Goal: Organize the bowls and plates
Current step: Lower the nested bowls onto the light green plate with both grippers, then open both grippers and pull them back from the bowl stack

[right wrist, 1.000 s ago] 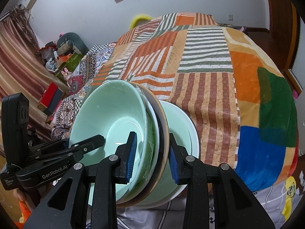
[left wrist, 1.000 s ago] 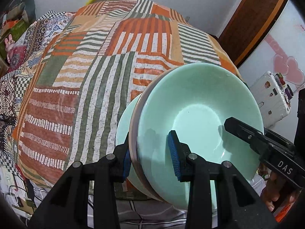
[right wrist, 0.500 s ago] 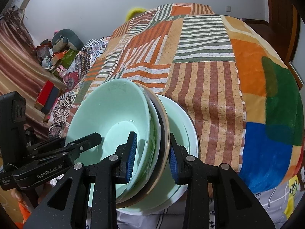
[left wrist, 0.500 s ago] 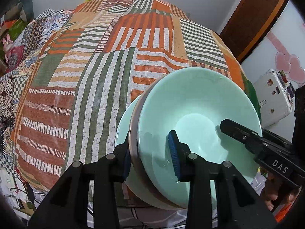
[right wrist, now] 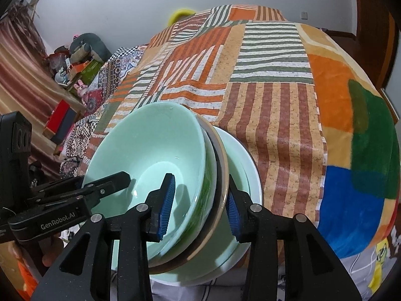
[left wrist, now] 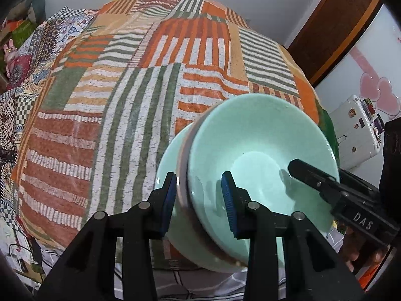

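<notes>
A stack of three dishes hangs tilted over the near edge of the bed: a mint green bowl (left wrist: 263, 150) (right wrist: 150, 150) on top, a brown-rimmed dish (right wrist: 221, 155) under it, a pale green plate (right wrist: 246, 168) at the bottom. My left gripper (left wrist: 199, 202) is shut on the stack's left rim, one pad inside the bowl and one under the plate. My right gripper (right wrist: 199, 205) straddles the opposite rim. Its jaws are opening, and the inner pad stands off the bowl's wall. Each gripper also shows in the other's view, the right gripper (left wrist: 298, 169) and the left gripper (right wrist: 120, 178).
A bed under a striped patchwork blanket (left wrist: 125, 100) (right wrist: 275, 75) fills the space beyond the stack. A white sticker-covered case (left wrist: 356, 130) and a wooden door (left wrist: 338, 20) stand to the right. Boxes and toys (right wrist: 75, 62) pile up left of the bed.
The right gripper's jaws have widened and its inner pad has come off the bowl. The stack has sunk slightly toward the bed's near edge. The left grip is unchanged.
</notes>
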A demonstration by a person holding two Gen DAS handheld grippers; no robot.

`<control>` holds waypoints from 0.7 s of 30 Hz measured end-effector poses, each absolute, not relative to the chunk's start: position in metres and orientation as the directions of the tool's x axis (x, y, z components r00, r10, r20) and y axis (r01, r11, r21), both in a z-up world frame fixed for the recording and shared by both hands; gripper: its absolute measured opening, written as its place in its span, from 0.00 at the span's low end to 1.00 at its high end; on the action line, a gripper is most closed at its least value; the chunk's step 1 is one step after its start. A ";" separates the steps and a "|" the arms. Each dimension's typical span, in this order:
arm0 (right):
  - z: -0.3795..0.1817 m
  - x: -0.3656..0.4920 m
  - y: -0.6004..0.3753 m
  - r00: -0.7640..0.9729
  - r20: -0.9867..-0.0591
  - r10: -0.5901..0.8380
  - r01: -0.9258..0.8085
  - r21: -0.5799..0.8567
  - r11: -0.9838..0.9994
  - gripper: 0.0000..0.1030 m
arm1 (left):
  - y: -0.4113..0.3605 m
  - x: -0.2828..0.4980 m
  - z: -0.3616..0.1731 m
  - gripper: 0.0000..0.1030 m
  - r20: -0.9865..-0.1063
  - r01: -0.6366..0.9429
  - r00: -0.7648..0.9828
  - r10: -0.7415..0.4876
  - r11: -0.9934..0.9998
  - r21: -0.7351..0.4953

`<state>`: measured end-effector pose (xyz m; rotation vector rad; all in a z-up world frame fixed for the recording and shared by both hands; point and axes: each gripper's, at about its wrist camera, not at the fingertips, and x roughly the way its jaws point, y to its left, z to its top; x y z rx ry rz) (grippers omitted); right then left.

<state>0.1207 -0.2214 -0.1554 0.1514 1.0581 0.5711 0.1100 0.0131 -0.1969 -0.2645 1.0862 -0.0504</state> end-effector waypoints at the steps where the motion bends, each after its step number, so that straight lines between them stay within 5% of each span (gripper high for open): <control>1: -0.153 0.120 -0.223 0.368 -0.777 0.511 -0.369 0.383 0.847 0.36 | 0.015 0.107 -0.191 0.34 -0.861 -0.087 0.480 -0.167 0.968 -0.236; 10: -0.098 0.097 -0.238 0.490 -0.693 0.528 -0.415 0.347 0.841 0.37 | 0.013 0.070 -0.118 0.37 -0.751 -0.030 0.645 -0.143 0.977 -0.211; 21: -0.017 0.044 -0.245 0.662 -0.492 0.566 -0.497 0.277 0.822 0.51 | -0.005 0.000 -0.022 0.54 -0.506 0.047 0.854 -0.119 0.987 -0.153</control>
